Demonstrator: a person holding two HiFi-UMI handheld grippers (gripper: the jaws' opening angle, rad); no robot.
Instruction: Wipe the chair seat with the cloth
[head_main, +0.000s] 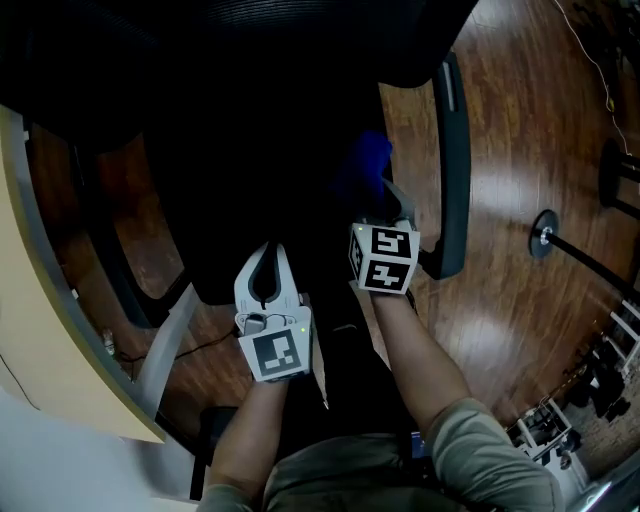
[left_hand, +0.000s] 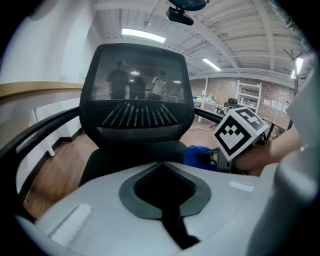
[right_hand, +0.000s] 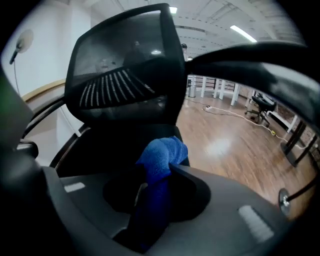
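A black office chair faces me, its seat (head_main: 250, 190) dark below the mesh backrest (left_hand: 137, 100). My right gripper (head_main: 388, 200) is shut on a blue cloth (head_main: 365, 160), holding it over the seat's right side near the armrest (head_main: 455, 150). In the right gripper view the cloth (right_hand: 162, 157) bulges out between the jaws above the seat (right_hand: 120, 137). My left gripper (head_main: 265, 275) hovers at the seat's front edge, jaws together and holding nothing. From the left gripper view, the cloth (left_hand: 197, 154) and the right gripper's marker cube (left_hand: 239, 131) are to the right.
A curved pale desk edge (head_main: 40, 300) runs along the left. The chair's left armrest (head_main: 115, 250) lies between desk and seat. Wooden floor (head_main: 530, 120) spreads to the right, with a round stand base (head_main: 545, 232) and a cable on it.
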